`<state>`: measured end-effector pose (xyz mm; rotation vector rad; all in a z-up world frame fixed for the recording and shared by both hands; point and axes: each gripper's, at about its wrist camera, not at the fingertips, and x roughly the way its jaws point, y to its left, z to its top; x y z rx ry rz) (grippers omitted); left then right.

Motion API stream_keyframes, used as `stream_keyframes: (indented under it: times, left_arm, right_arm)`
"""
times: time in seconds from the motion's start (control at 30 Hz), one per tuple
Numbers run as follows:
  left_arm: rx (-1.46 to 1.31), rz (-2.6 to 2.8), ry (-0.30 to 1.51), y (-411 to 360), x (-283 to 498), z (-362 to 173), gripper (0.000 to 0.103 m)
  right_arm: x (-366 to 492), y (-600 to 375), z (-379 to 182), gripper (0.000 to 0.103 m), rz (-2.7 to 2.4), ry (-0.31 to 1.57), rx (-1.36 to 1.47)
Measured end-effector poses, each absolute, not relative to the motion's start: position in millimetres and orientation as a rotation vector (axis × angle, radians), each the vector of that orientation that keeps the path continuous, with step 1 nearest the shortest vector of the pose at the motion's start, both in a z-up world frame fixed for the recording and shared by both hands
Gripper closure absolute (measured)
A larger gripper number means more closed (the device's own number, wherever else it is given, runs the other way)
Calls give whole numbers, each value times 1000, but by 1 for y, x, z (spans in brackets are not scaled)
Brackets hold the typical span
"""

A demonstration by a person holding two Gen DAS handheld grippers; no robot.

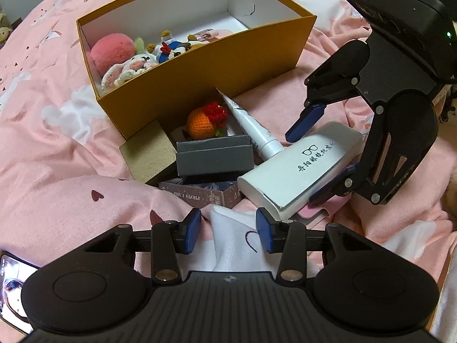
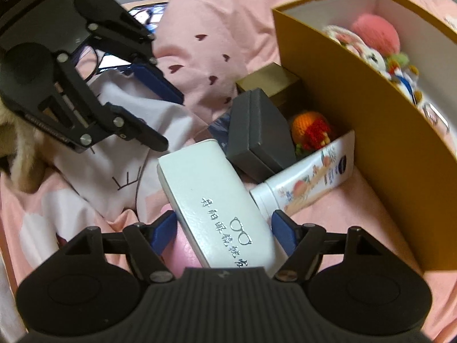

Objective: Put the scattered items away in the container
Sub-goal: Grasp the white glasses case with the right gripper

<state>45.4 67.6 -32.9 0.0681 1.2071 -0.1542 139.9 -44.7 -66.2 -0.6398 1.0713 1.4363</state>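
A pink bedsheet [image 1: 51, 148] with white animal prints covers the whole surface; we list what lies on it.

Box [image 1: 217, 65]: mustard outside, white inside, open, in the upper centre of the left wrist view and along the right edge of the right wrist view. Inside we see a pink plush ball [image 1: 112, 53] and small soft toys [image 1: 168, 50] at its left end.

Loose items, clustered just below the box wall: a crochet orange [image 1: 201, 125] with red trim, a white tube [image 1: 251, 125] leaning against the box, a grey case [image 1: 214, 157], a gold box [image 1: 148, 151], a card box [image 1: 200, 195] under the grey case, and a white glasses case [image 1: 300, 165] printed with a spectacles mark.

Right gripper [image 2: 225, 234]: we see its blue pads on either side of the glasses case at the bottom centre of its own view. The jaws stand wide; gaps show on both sides, so they are not pressing the case. A pink item [image 2: 182, 254] lies beneath.

Left gripper [image 1: 228, 230]: jaws partly apart at the lower centre of its view, over a white cloth [image 1: 228, 245]. Nothing is held. Whether the pads touch the cloth we cannot tell.

Lower left corner: a phone [image 1: 11, 288], screen lit.
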Motion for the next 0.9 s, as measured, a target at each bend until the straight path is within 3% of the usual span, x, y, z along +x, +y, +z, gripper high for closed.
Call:
stream_keyframes:
  times: [0.5,0.57,0.67,0.9]
  left_arm:
    - [46,-58,1176,97,65,-16,53]
    - [3,-12,1172,111,76,-15,53]
    - [-96,66,1182,136,94,-23,52]
    - [-301,162,1205,170,121,-61,44]
  right_arm:
    - [140,-77,-66,29,1244,1132,-787]
    - [142,-79,-66,38,1199,1119,-823]
    - [162,-87,-68,44,1062,1132,-839]
    - [189,-102,-74,42,998,1192,-722]
